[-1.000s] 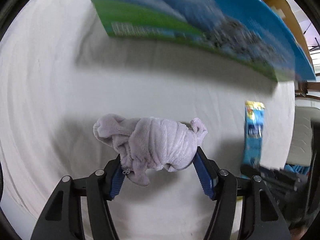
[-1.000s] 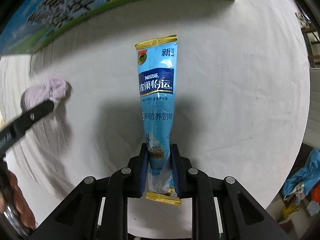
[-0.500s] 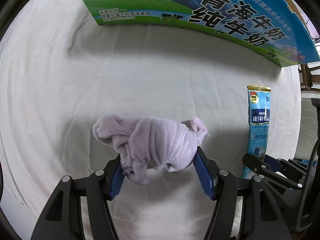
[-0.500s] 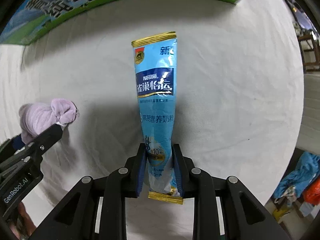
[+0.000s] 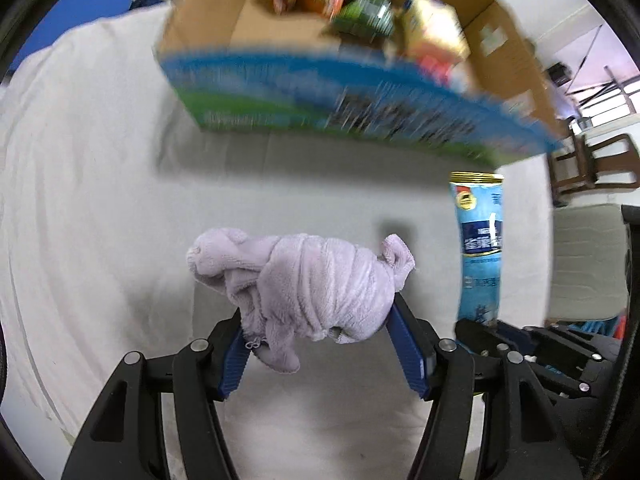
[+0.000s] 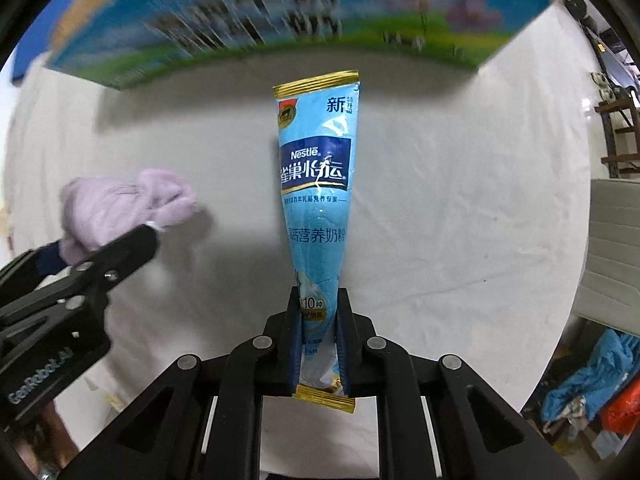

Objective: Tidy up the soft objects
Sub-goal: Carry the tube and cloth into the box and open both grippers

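Surroundings: white-draped surface and room beyond.
A wrinkled white cloth (image 5: pixel 100 200) covers the surface (image 6: pixel 460 220). Off its right edge stand a wooden chair (image 5: pixel 592 164) and a pale cushioned seat (image 5: pixel 584 264); a heap of blue fabric (image 6: pixel 596 380) with an orange item (image 6: pixel 624 404) beside it lies lower right. A blue panel (image 5: pixel 76 12) shows at far left.

Both views are evenly and fairly brightly lit from overhead, with soft grey shadows on the white cloth (image 5: pixel 100 200) under the printed box (image 5: pixel 340 108) and the lilac towel (image 5: pixel 312 280). The box is smeared by motion blur in both views, its lettering unreadable, while the blue sachet (image 6: pixel 316 200) is sharp in the right wrist view. Fisheye distortion bows straight edges, and dark vignetting rings each frame. A window (image 5: pixel 600 80) glows pale at the left view's right edge.
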`<state>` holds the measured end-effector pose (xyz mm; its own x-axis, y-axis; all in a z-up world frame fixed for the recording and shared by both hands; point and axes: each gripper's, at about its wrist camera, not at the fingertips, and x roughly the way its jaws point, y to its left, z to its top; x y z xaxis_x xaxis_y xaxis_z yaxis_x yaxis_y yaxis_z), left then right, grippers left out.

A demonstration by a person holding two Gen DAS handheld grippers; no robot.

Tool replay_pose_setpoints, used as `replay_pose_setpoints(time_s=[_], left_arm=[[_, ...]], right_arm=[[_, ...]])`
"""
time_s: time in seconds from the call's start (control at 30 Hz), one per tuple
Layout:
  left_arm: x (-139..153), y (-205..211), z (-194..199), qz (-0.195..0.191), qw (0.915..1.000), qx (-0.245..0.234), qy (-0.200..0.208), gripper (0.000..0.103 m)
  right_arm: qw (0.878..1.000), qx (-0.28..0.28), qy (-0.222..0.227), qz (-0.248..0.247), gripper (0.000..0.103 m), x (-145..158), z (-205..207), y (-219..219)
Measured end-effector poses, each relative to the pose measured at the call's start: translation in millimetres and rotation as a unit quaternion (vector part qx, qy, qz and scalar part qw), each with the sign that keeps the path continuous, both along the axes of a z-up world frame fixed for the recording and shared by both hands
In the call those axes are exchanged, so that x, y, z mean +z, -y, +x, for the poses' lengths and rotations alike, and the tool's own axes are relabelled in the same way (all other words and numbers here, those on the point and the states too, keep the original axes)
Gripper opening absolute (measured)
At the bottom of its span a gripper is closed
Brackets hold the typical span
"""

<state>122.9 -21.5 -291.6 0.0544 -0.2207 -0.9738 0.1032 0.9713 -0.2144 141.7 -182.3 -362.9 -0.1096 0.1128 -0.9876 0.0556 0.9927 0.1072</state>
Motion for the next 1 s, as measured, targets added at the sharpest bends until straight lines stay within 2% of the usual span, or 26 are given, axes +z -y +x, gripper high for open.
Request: replay_pose_setpoints(time_s=[0.07,0.23,0.33,0.43,0.57,0.7,0.87,0.93,1.0], left_arm=[[27.5,-0.9,5.9,-0.012,0.9997,0.0,0.023,0.061],[86.7,-2.7,32.7,-0.036,0.9965,0.0,0.076,0.061],[107.9,-2.6,58.2,-0.036,0.9943,-0.002,0.101,0.061],[112.4,0.4,88.8,-0.029,0.9935,-0.01,0.109,0.061],[103.6,9.9,128.9,-0.016,0.9942,-0.02,0.105,0.061],[74.9,22.2,163.9,-0.007,0.9964,-0.03,0.079,0.061],[35.4,33.2,191.4,-0.005,0.9989,-0.031,0.035,0.061],[18.2,38.0,199.0,0.001,0.9992,-0.036,0.019,0.061],[3.6,41.6,203.0,0.009,0.9991,-0.041,0.007,0.061]], right_arm=[[0.999,-0.006,0.022,0.025,0.015,34.4,7.2,2.1],[0.994,-0.02,0.084,0.06,0.015,96.6,34.5,11.6],[0.989,-0.03,0.124,0.068,0.015,127.7,59.8,17.4],[0.987,-0.037,0.149,0.044,0.015,139.3,86.7,32.2],[0.988,-0.048,0.149,0.0,0.015,133.1,128.2,57.0],[0.989,-0.056,0.133,-0.035,0.015,108.1,166.1,86.4],[0.992,-0.048,0.098,-0.063,0.015,63.2,198.4,102.7],[0.993,-0.045,0.089,-0.067,0.015,38.6,201.6,107.2],[0.993,-0.041,0.08,-0.07,0.015,26.4,208.1,108.4]])
